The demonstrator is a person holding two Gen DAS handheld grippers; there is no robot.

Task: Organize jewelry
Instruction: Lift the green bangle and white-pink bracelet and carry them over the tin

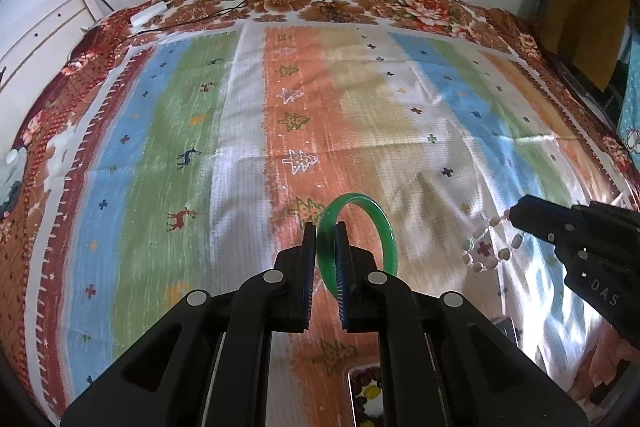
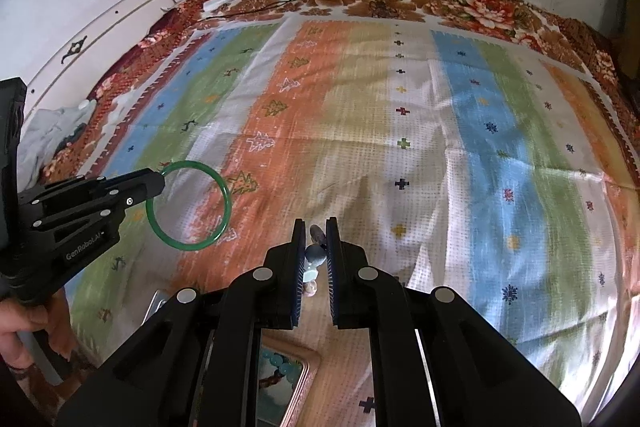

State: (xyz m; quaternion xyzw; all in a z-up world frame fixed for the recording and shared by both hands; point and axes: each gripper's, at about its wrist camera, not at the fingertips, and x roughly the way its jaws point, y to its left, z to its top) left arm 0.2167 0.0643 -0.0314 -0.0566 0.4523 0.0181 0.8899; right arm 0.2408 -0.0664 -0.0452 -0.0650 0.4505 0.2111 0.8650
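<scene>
Right wrist alone shows the green bangle (image 2: 189, 206) as an open ring.

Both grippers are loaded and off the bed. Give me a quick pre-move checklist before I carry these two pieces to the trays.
1. Left gripper shut on the green bangle: ok, rim clamped between the fingers.
2. Right gripper shut on the beaded bracelet: ok, beads pinched, loop dangling beneath.
3. Bangle clear of the striped cloth: ok, it hangs free in the right wrist view.
4. The two grippers apart: ok, a gap shows between the bangle and the bracelet.
5. Tray below the left gripper has room: cannot tell, mostly hidden by the fingers.
6. Framed tray under the right gripper: already holds teal beads; free space cannot tell.
</scene>
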